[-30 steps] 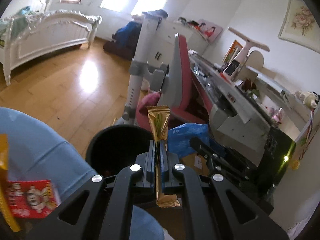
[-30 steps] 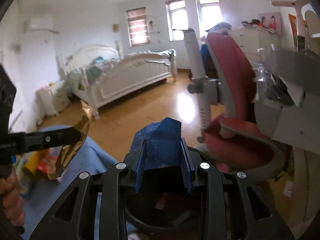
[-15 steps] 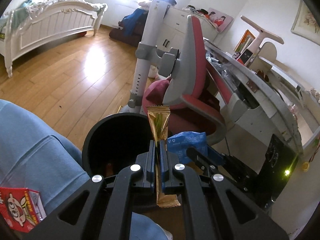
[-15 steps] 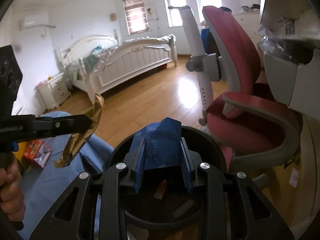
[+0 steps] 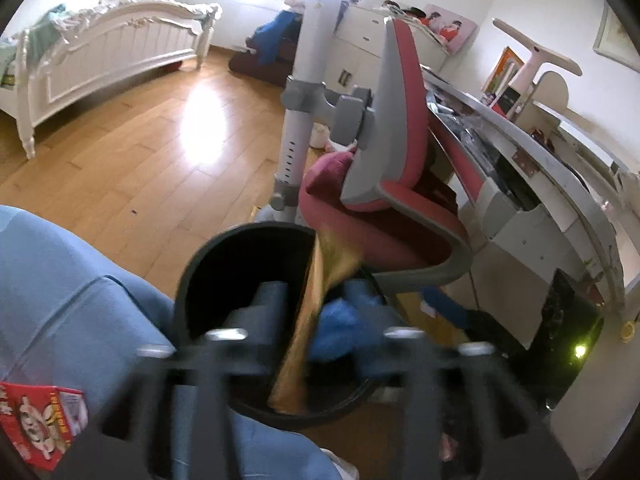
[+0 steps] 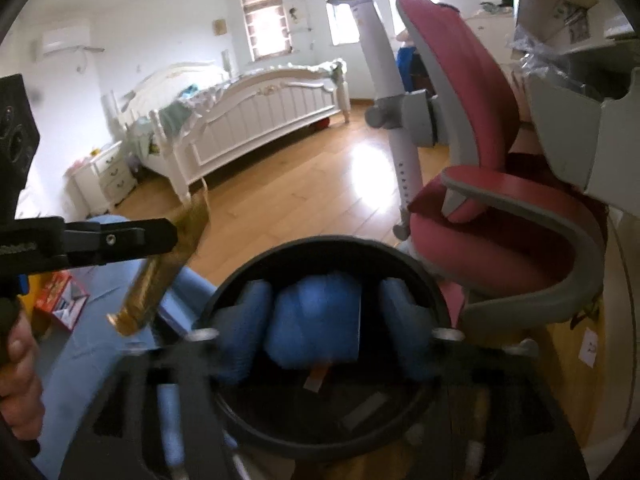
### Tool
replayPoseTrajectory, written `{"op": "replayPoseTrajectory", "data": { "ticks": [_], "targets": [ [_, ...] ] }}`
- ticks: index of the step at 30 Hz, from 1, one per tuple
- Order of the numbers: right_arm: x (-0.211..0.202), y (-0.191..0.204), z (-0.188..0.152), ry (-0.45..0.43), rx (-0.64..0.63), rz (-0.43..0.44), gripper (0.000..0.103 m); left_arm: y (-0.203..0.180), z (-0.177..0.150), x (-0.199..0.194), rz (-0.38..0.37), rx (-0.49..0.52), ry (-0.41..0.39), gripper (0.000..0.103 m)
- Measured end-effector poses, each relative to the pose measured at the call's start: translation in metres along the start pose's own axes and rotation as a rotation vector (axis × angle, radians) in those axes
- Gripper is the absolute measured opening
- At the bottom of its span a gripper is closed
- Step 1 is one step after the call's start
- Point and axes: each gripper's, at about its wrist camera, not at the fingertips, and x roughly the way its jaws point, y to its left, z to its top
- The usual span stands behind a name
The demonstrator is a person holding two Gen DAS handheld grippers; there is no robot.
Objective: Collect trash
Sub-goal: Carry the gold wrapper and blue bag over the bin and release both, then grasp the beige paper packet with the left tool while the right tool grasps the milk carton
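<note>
A black round bin (image 5: 188,280) stands on the floor below both grippers. My left gripper (image 5: 316,308) is blurred above it, jaws opening. A gold wrapper (image 5: 316,296) hangs tilted and loose in the wide gap, over the bin's mouth. In the right wrist view my right gripper (image 6: 324,320) also has its jaws opening. A crumpled blue wrapper (image 6: 316,320) sits between its blue pads (image 6: 248,320) without being pressed, right above the bin (image 6: 400,256). That view also shows the left gripper (image 6: 172,236) from the side, with the gold wrapper (image 6: 156,280) at its tip.
A pink and grey chair (image 5: 400,184) stands right behind the bin, with a cluttered desk (image 5: 540,168) beyond it. A blue cloth (image 5: 60,300) with a red snack pack (image 5: 40,424) lies at the left. A white bed (image 6: 256,116) stands across the wooden floor. A person's hand (image 6: 16,364) holds the left gripper.
Both grippers sank over the bin, then spread their jaws from shut to wide. The gold wrapper, held upright before, now leans loose; the blue wrapper is no longer squeezed.
</note>
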Motion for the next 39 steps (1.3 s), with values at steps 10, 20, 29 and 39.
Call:
{"op": "replayPoseTrajectory", "data": {
  "ticks": [10, 20, 29, 39],
  "targets": [
    [-0.014, 0.024, 0.003, 0.002, -0.027, 0.045, 0.080, 0.005, -0.011, -0.080, 0.071, 0.020, -0.128, 0.092],
    [-0.039, 0.128, 0.011, 0.069, -0.114, 0.338, 0.080, 0.091, -0.062, -0.201, 0.293, -0.136, -0.251, 0.092],
    [-0.028, 0.268, -0.025, 0.368, -0.150, 0.687, 0.083, 0.215, -0.115, -0.264, 0.468, -0.275, -0.217, 0.091],
    [0.009, 0.323, -0.041, 0.536, -0.108, 0.662, 0.072, 0.278, -0.115, -0.239, 0.383, -0.225, -0.045, 0.063]
  ]
}}
